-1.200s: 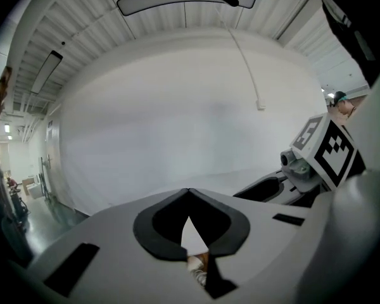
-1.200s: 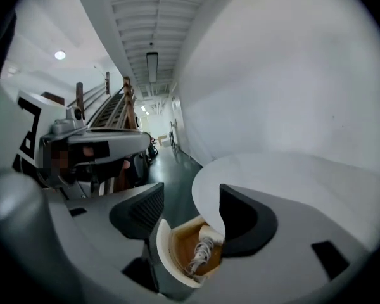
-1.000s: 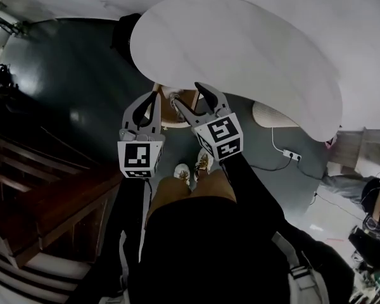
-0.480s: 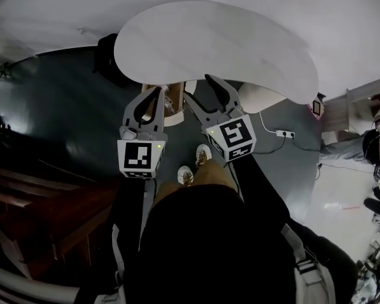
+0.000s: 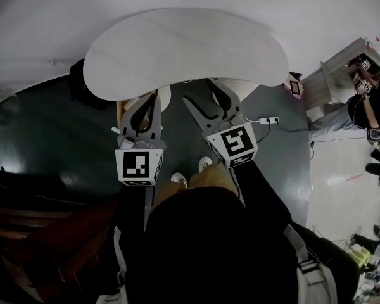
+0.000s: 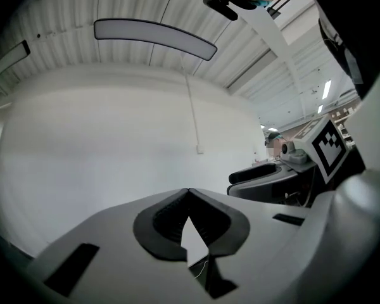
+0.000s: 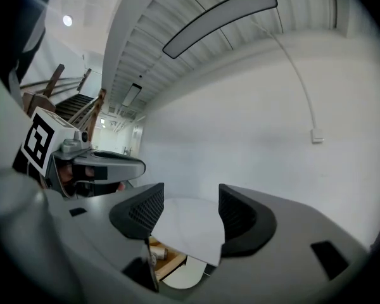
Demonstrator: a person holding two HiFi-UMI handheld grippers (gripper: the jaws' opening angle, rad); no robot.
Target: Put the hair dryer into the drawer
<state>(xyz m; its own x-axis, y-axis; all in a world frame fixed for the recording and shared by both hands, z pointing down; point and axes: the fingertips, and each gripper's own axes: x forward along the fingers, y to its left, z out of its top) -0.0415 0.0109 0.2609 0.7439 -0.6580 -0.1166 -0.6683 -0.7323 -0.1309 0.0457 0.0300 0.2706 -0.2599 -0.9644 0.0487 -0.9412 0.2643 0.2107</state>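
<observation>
White bench (image 5: 183, 49): wooden drawer (image 7: 164, 262) open beneath.
Left gripper (image 6: 188, 191): clenched, empty.
Right gripper (image 7: 190, 199): released, empty.
Tip: locate the hair dryer first; none shows.

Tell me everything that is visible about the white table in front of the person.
The white table has a smooth, matt top with a curved, bean-like outline and a faint pale grain. In the head view its top looks bare. It stands over the dark floor, near the white wall. Its legs are not in view. Under its near edge a wooden drawer stands open.
</observation>
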